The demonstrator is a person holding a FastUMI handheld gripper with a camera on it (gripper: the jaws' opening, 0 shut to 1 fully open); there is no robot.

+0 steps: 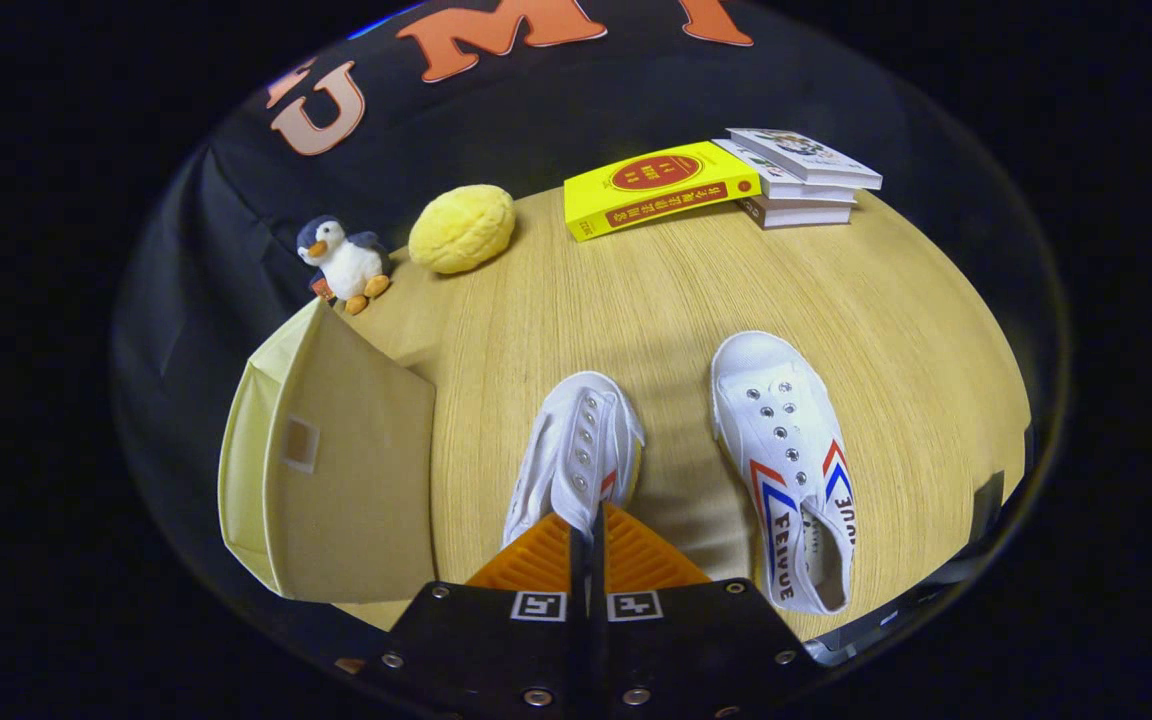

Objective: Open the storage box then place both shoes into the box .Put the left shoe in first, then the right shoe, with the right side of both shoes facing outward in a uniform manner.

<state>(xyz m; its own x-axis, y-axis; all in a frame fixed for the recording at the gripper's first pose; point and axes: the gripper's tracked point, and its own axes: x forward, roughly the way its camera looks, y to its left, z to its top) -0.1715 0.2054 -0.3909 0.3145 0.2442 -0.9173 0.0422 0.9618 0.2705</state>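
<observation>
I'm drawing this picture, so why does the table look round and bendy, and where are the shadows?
In the gripper view, the fisheye lens bows the wooden table into a dome and curves its edges. Soft shadows lie between the left shoe and the right shoe; nothing is glaring. The gripper has its jaws pinched nearly together on the left shoe's heel, and everything looks sharp.

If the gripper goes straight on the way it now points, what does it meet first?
The gripper appears shut on the heel edge of the white canvas lace-less shoe, so that shoe lies first in its line. Beyond it lies bare light wooden table, then probably the yellow book.
</observation>
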